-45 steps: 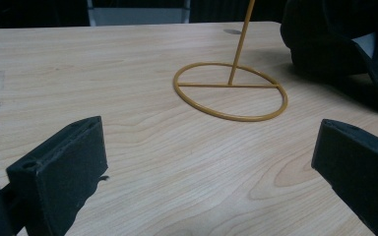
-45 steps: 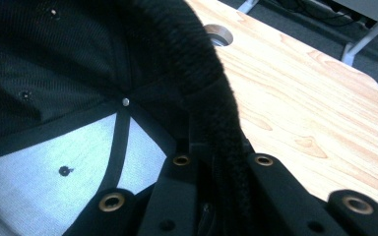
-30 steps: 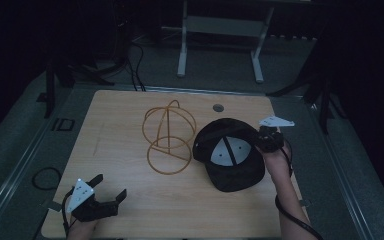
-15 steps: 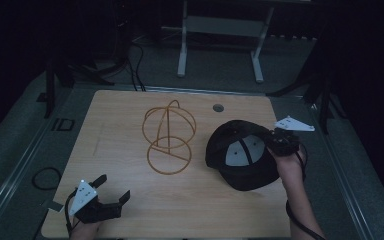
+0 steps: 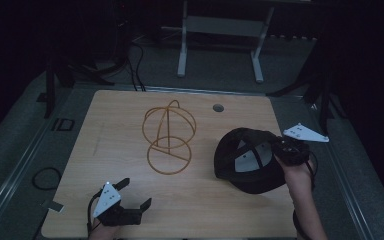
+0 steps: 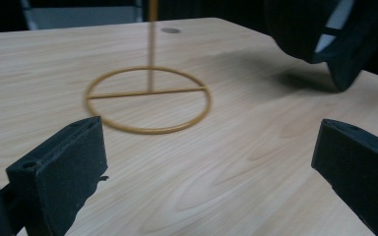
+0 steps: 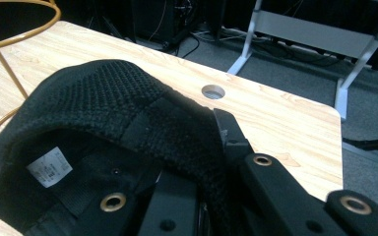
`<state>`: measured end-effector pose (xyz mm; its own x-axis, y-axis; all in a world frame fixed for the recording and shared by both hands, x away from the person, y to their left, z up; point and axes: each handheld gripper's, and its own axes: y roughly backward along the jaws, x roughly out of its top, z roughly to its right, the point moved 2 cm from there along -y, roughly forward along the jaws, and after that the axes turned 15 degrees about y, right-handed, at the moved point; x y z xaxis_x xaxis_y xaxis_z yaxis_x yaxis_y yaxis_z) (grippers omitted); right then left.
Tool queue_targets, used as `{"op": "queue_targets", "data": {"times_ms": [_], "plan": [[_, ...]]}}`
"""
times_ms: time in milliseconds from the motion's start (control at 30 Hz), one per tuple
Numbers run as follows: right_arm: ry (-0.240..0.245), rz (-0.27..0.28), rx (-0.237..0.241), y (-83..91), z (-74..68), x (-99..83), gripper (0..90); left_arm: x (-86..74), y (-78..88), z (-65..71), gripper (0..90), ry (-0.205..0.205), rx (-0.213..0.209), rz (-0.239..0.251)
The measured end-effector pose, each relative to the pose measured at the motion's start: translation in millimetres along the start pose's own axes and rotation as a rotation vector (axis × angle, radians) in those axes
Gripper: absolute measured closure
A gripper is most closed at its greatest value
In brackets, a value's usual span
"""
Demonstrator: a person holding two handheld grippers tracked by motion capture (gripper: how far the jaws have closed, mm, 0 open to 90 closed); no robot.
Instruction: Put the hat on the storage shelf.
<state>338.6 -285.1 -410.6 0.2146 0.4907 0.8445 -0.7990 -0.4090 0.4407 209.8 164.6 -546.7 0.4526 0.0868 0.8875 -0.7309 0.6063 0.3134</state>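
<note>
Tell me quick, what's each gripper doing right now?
Left gripper: open, holding nothing.
Right gripper: shut on the black cap.

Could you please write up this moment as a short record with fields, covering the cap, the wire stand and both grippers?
held item: black cap, inside facing up, white label showing
right gripper: shut on the cap's edge, cap lifted off the table at that side
left gripper: open, nothing between its fingers, near the table's front edge
wire stand: gold, upright, mid-table, apart from the cap
table hole: behind the cap, uncovered
</note>
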Motion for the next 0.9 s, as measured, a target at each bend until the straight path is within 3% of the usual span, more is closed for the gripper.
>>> {"op": "queue_targets", "data": {"times_ms": [233, 633, 900], "plan": [[-0.002, 0.031, 0.015, 13.1, -8.3, 0.6, 88.3, 3.9, -15.7, 25.7, 0.7, 0.021, -0.066, -0.017], [0.013, 0.086, 0.038, 29.3, -28.7, 10.1, 88.3, 11.8, -52.8, 63.0, 0.8, -0.017, -0.13, -0.046], [0.032, 0.095, 0.074, 25.8, -42.0, 13.2, 88.3, 18.1, -77.4, 83.9, 1.6, -0.057, -0.171, -0.053]]}}
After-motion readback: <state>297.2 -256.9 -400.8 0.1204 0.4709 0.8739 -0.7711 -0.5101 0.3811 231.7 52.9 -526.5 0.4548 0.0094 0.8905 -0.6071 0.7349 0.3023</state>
